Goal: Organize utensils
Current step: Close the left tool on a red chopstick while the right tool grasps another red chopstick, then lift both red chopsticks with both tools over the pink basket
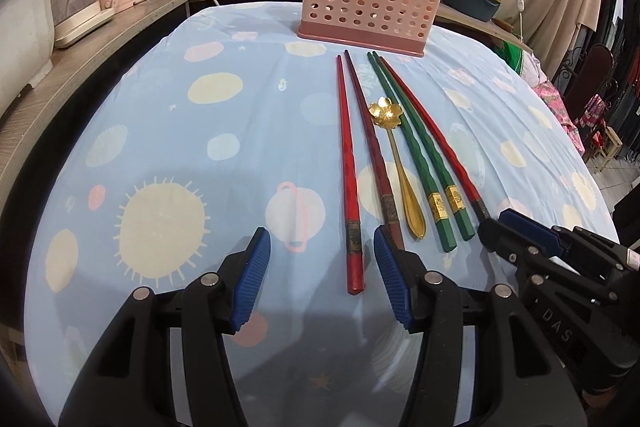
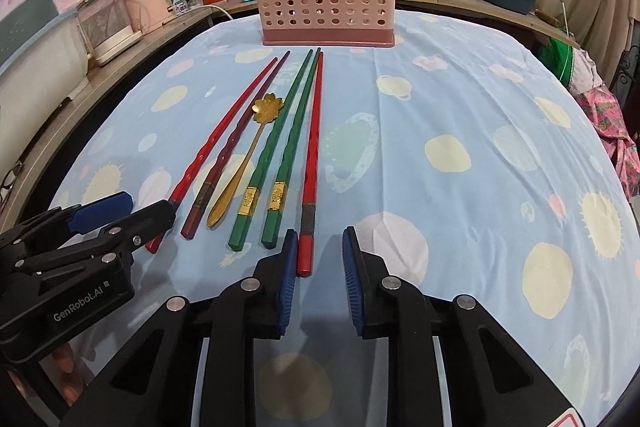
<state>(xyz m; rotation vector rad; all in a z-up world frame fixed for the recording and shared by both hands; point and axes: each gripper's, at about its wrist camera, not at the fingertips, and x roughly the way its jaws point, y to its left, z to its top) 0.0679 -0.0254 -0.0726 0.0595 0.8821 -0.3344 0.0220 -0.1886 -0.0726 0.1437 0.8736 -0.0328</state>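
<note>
- Six utensils lie side by side on the cloth-covered surface [image 2: 460,99]: a red chopstick at the left [image 1: 347,171], a dark red chopstick [image 1: 370,143], a gold flower-bowl spoon [image 1: 396,163], two green chopsticks [image 1: 416,163], and a red chopstick at the right [image 2: 313,155].
- All of them run lengthwise away from the claws, thin tips toward the pink perforated utensil holder [image 1: 362,1] standing at the far edge, thick butt ends toward the person.
- Left claw [image 1: 322,269] stands open over the butt of the left red chopstick; the stick lies in the gap, nearer the right-hand pad, and neither pad presses on it.
- That right-hand pad also covers the butt of the dark red chopstick, so I judge the two sticks sit close enough that a squeeze could catch both.
- Right claw [image 2: 320,269] has a narrower gap, with the butt of the right red chopstick just inside it, against the left-hand pad. The other pad is clear of it, so it is open, not gripping.
- Each claw is the nearer one for its own outer stick; the spoon and the green pair lie between them, nearer the right claw.
- Since each stick's long axis lines up with the claw's pointing direction, the pads would close across the width at the thick end, and the long tip would hang out ahead toward the holder.
- From there I reckon each stick must be tipped upright to drop into the holder, which holds nothing I can make out.
</note>
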